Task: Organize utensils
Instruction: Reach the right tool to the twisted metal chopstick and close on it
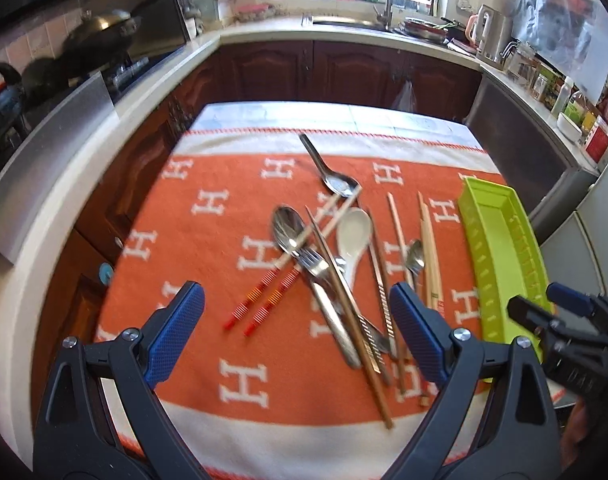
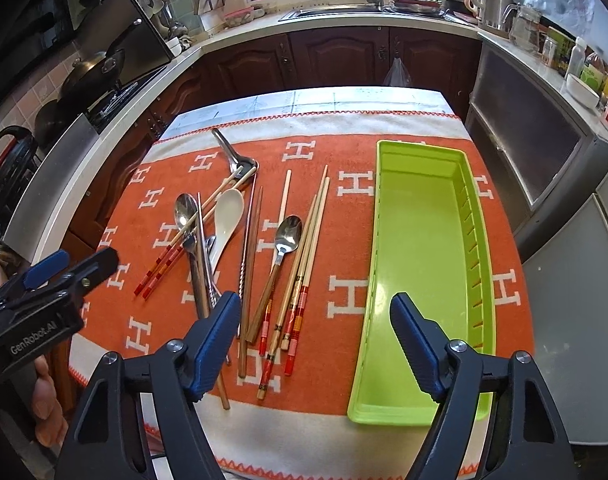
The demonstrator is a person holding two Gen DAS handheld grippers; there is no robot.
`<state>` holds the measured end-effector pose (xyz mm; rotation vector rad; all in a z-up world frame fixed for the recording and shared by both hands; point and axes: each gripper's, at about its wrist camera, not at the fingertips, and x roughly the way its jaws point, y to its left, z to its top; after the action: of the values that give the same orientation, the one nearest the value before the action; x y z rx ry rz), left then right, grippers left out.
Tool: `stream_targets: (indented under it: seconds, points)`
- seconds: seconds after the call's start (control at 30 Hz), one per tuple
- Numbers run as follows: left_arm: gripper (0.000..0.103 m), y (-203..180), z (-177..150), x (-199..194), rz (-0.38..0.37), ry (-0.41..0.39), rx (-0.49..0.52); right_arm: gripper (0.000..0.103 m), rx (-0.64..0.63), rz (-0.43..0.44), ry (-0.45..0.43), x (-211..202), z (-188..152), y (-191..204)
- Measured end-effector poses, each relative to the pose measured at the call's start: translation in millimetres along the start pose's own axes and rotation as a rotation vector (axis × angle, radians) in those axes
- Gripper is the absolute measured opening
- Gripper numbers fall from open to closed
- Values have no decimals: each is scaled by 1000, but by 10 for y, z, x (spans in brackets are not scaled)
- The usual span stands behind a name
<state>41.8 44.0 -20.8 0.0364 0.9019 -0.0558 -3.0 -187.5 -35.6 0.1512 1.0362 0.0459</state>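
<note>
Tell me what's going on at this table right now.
A person holds a two-finger gripper in each hand over an orange cloth. Spoons, a fork and chopsticks lie scattered on it, among them a white ceramic spoon. The green plastic tray at the right holds nothing yet. The left gripper and the right gripper both hang open and empty.

Left gripper [image 1: 297, 330], blue-padded fingers [image 1: 175, 332] spread wide and empty, above an orange cloth [image 1: 207, 264] on the tabletop. Beneath lie crossed chopsticks [image 1: 263, 304], metal spoons [image 1: 289, 228], a fork [image 1: 316, 264] and a white spoon [image 1: 354, 236]; an empty green tray [image 1: 500, 252] at right, the right gripper [image 1: 544, 312] beside it.
</note>
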Motion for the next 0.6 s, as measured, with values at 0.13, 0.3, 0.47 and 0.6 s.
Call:
stream_targets:
  seconds: [0.13,0.3,0.47,0.6]
  points:
    - [93,165,75,116,-10,12,31,66,7,21,25,161,135,-9]
    - [92,367,133,451,-43,80,52,59,-9,66,66,424,310,70]
    - [76,584,185,837,-67,137,54,51,-19,144,102,704,457,236]
    - [59,731,154,1061,-112,204,7,39,-49,225,150,976,513,503]
